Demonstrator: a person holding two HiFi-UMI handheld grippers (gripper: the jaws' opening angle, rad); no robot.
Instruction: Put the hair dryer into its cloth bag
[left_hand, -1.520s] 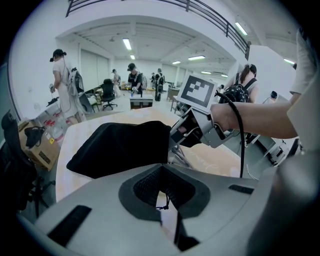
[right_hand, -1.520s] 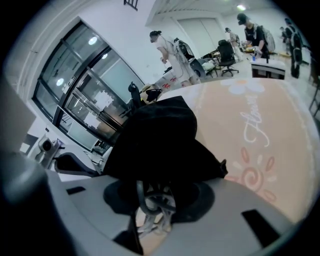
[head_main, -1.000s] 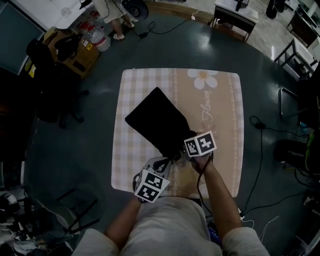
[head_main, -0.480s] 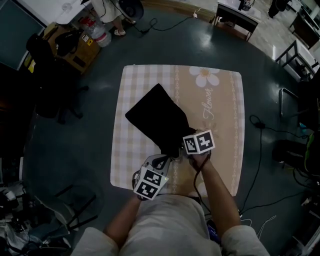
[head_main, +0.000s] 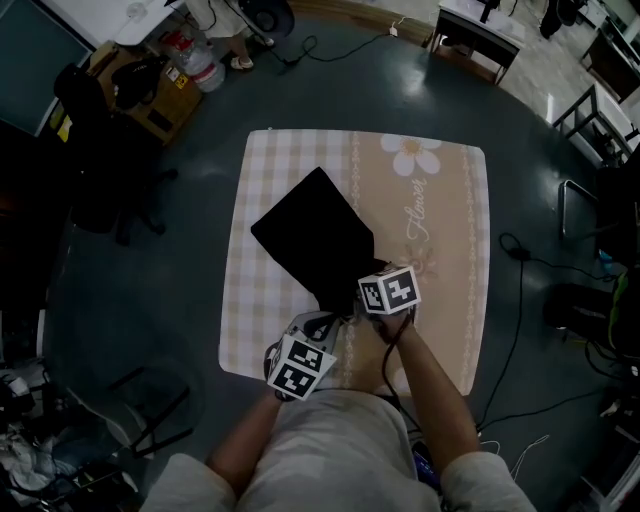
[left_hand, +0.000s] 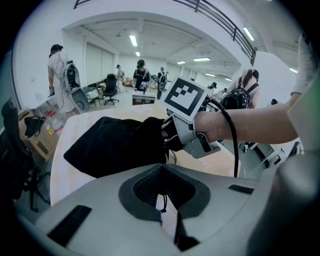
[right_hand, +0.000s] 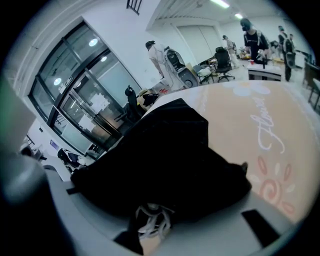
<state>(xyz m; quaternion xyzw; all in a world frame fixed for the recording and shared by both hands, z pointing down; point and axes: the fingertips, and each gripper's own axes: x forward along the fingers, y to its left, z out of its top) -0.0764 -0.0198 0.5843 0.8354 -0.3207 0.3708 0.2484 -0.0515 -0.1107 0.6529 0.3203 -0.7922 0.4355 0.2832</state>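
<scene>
A table under a checked, flowered cloth stands on a dark floor in a wide workroom. The black bag lies slantwise at the table's middle, its gathered end toward the person. The right hand-held gripper is half closed on that bunched end, and fabric fills its jaws. The left hand-held gripper, just beside it, is pinched fully together on a thin black cord. The hair dryer itself is hidden.

Open-plan lab; desks, office chairs, strip lights
</scene>
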